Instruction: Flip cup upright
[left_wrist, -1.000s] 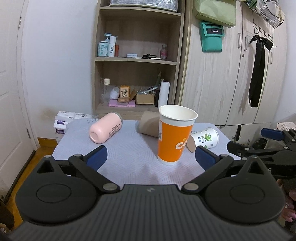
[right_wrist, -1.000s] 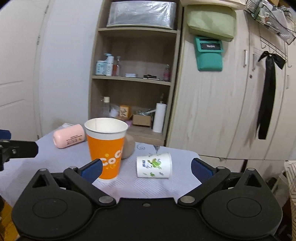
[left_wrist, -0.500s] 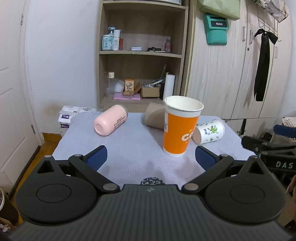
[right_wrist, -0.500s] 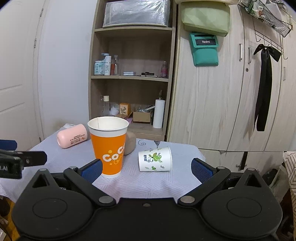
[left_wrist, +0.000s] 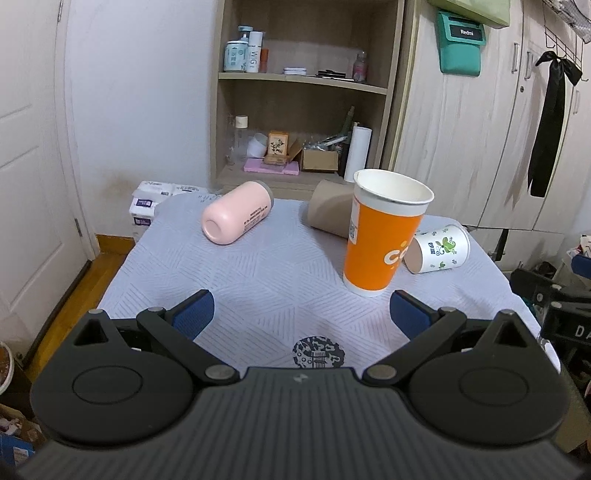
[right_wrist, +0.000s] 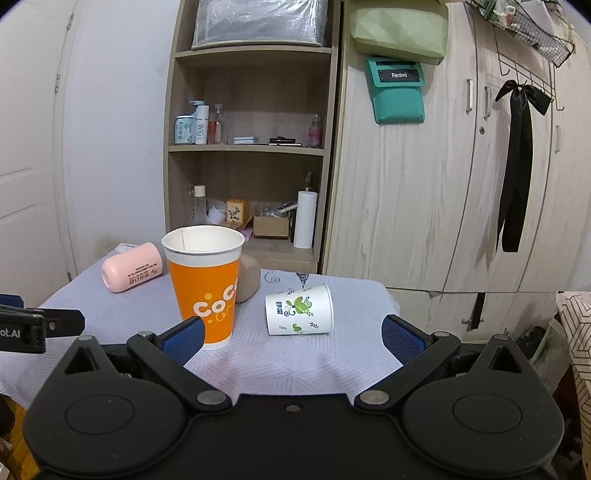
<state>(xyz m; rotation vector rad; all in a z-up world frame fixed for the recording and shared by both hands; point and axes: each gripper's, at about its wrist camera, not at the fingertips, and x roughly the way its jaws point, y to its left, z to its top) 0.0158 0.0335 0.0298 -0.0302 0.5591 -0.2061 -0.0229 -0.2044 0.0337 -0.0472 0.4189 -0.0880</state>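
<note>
An orange paper cup (left_wrist: 382, 236) (right_wrist: 207, 284) stands upright on the table. A white paper cup with green leaf print (left_wrist: 437, 248) (right_wrist: 300, 311) lies on its side to its right. A pink cup (left_wrist: 236, 218) (right_wrist: 131, 266) lies on its side at the back left. A brown cup (left_wrist: 328, 214) (right_wrist: 248, 277) lies on its side behind the orange one. My left gripper (left_wrist: 301, 314) is open and empty near the table's front edge. My right gripper (right_wrist: 291, 338) is open and empty, in front of the white cup.
The table (left_wrist: 258, 280) has a pale patterned cloth. Behind it stand a wooden shelf unit (left_wrist: 306, 92) with bottles and boxes and a wardrobe (right_wrist: 443, 184). A white door (left_wrist: 29, 166) is at the left. The left gripper shows at the right wrist view's left edge (right_wrist: 29, 326).
Both grippers have drawn back from the table and the left one has risen a little. The cups have not moved.
</note>
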